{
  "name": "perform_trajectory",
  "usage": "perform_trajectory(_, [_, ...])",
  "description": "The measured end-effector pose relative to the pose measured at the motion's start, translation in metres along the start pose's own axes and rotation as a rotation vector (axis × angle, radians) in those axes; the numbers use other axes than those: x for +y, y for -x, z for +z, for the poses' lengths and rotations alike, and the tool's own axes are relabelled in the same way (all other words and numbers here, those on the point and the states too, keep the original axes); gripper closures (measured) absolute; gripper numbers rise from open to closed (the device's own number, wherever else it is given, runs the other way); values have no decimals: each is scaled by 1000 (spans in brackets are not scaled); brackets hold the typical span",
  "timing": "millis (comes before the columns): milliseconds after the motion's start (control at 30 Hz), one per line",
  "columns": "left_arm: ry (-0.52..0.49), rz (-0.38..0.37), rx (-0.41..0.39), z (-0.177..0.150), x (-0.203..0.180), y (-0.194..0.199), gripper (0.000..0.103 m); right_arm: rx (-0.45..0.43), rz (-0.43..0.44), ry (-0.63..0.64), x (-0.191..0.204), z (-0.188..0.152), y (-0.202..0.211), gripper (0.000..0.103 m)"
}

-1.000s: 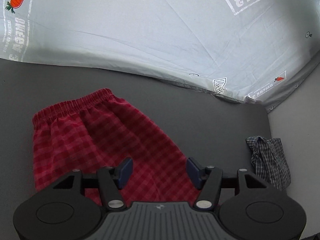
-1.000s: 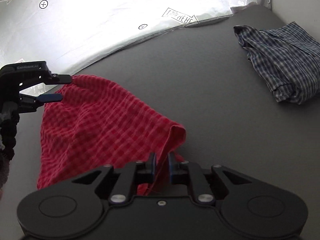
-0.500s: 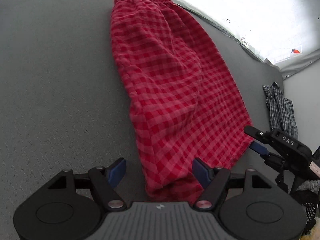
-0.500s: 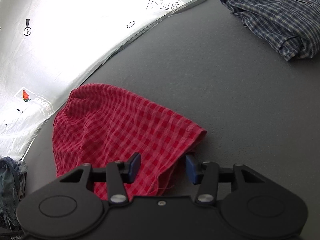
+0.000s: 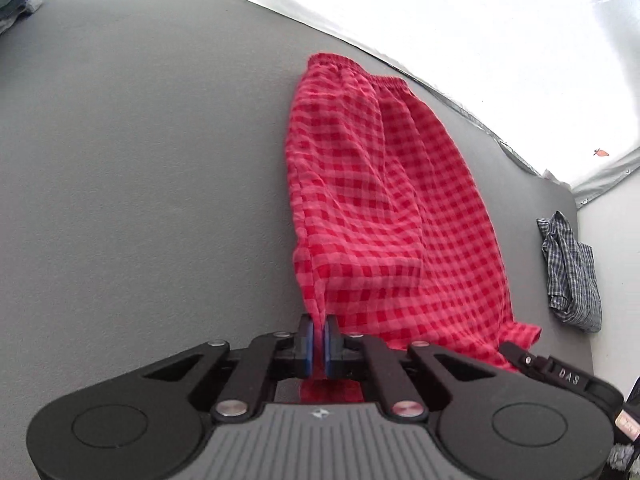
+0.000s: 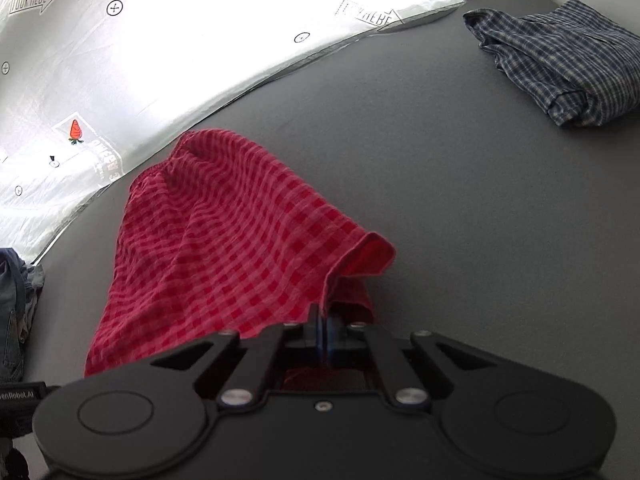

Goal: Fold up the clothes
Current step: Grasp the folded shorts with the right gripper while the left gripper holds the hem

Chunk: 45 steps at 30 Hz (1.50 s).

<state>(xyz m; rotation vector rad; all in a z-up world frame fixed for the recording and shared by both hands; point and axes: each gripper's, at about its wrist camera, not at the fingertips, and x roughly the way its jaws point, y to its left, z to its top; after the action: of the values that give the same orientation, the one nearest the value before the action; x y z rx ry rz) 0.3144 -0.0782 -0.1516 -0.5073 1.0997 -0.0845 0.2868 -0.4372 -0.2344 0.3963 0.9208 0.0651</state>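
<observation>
1. Left wrist view: my left gripper (image 5: 319,338) has its blue pads pressed together on the near left corner of the red checked shorts (image 5: 384,216). A narrow pleat of cloth rises from between the pads.
2. The shorts lie on the grey table (image 5: 140,160), running from the near hem to the elastic waistband (image 5: 354,70) at the far end, beside the white printed sheet (image 5: 480,20).
3. A folded blue plaid shirt (image 5: 570,272) lies at the right edge of the table, apart from the shorts.
4. The tip of my right gripper (image 5: 532,360) touches the near right corner of the shorts.
5. Right wrist view: my right gripper (image 6: 323,334) is closed on the near right hem of the red checked shorts (image 6: 224,240). The hem is lifted, so its open fold (image 6: 368,258) stands clear of the grey table (image 6: 460,160).
6. The blue plaid shirt (image 6: 560,64) lies far right, well apart from the shorts.
7. Denim clothing (image 6: 14,304) sits at the left edge, and the white printed sheet (image 6: 180,40) spans the far side.
</observation>
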Motion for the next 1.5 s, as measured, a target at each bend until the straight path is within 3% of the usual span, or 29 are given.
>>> perform_trajectory(67, [17, 21, 22, -12, 19, 16, 99, 64, 12, 40, -1, -27, 19, 101])
perform_trajectory(167, [9, 130, 63, -28, 44, 29, 99, 246, 15, 113, -1, -55, 33, 98])
perform_trajectory(233, [16, 151, 64, -34, 56, 36, 98, 297, -9, 128, -5, -55, 39, 88])
perform_trajectory(267, [38, 136, 55, -34, 60, 41, 94, 283, -13, 127, -7, -49, 45, 85])
perform_trajectory(333, [49, 114, 26, -29, 61, 45, 88, 237, -23, 140, -8, -33, 57, 57])
perform_trajectory(533, [-71, 83, -34, 22, 27, 27, 63, 67, -97, 287, 5, 16, 61, 53])
perform_trajectory(700, [-246, 85, -34, 85, -29, -18, 59, 30, -86, 430, 36, 65, 15, 50])
perform_trajectory(767, [-279, 66, -27, 109, -50, -40, 50, 8, -65, 461, 50, 84, -4, 48])
perform_trajectory(900, [-316, 51, 1, 148, -80, -86, 48, 8, -13, 453, 74, 122, -51, 46])
perform_trajectory(1067, [-363, 71, 53, 166, -97, -119, 48, 57, 26, 412, 85, 155, -107, 46])
perform_trajectory(1267, [-378, 106, 76, 165, -97, -140, 47, 112, 45, 436, 86, 165, -146, 47])
perform_trajectory(1367, [-407, 104, 55, 160, -98, -140, 49, 126, 73, 422, 81, 164, -154, 60])
perform_trajectory(1400, [-412, 101, 46, 159, -98, -140, 50, 128, 82, 419, 79, 163, -155, 71])
perform_trajectory(1433, [-413, 101, 38, 158, -97, -139, 61, 122, 93, 426, 80, 161, -155, 84])
perform_trajectory(1467, [-412, 102, 30, 157, -96, -138, 88, 116, 104, 433, 81, 160, -155, 91])
perform_trajectory(1500, [-402, 98, 21, 157, -94, -136, 98, 102, 104, 450, 82, 158, -152, 97])
